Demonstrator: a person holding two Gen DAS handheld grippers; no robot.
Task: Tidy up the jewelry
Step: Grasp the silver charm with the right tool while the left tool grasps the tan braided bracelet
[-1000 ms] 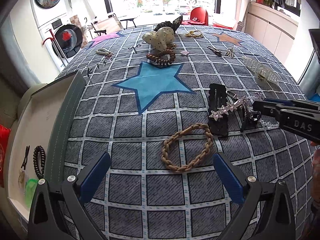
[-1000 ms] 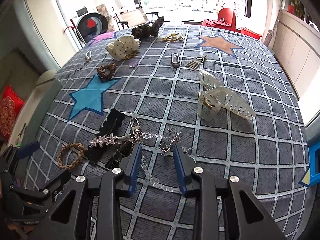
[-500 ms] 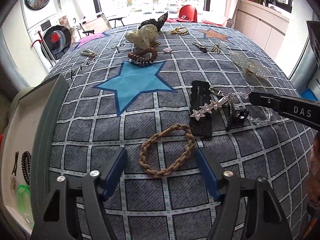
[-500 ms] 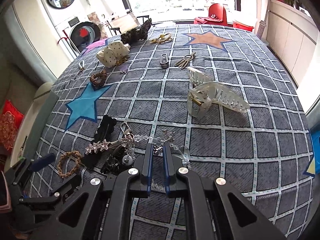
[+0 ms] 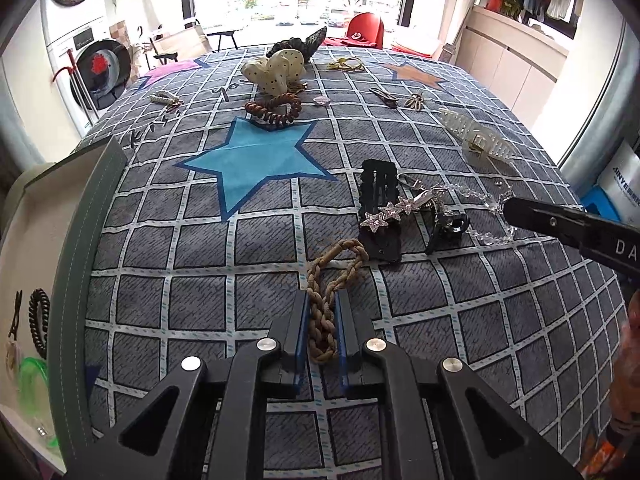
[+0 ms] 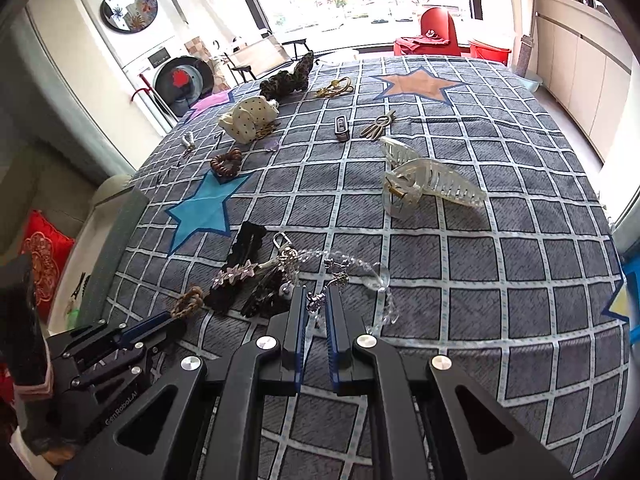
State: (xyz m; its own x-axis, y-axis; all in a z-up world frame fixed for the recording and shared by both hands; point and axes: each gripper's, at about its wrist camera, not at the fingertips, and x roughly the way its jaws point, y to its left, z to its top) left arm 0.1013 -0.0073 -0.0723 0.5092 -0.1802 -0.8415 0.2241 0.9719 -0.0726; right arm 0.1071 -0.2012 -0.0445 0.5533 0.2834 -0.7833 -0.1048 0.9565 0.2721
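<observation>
My left gripper (image 5: 321,300) is shut on a tan braided hair tie (image 5: 334,280) lying on the grey checked cloth; the tie is squeezed flat between the blue pads. My right gripper (image 6: 316,300) is shut on a clear bead chain (image 6: 352,268) with silver charms. Beside them lie a black hair clip (image 5: 378,200), a star-shaped clip (image 5: 386,214) and a small black claw clip (image 5: 450,226). The left gripper also shows in the right wrist view (image 6: 160,322), the right one in the left wrist view (image 5: 516,210).
A green-edged white tray (image 5: 76,240) at the left holds a black coil tie (image 5: 38,320) and small clips. Farther back lie a clear claw clip (image 6: 428,184), a brown coil tie (image 5: 276,110), a dotted cream scrunchie (image 5: 276,70), a dark scrunchie (image 6: 286,80) and metal clips (image 6: 342,128).
Both grippers have closed: the left one moved forward and shut on the braided hair tie, squashing its ring; the right one shut on the bead chain.
</observation>
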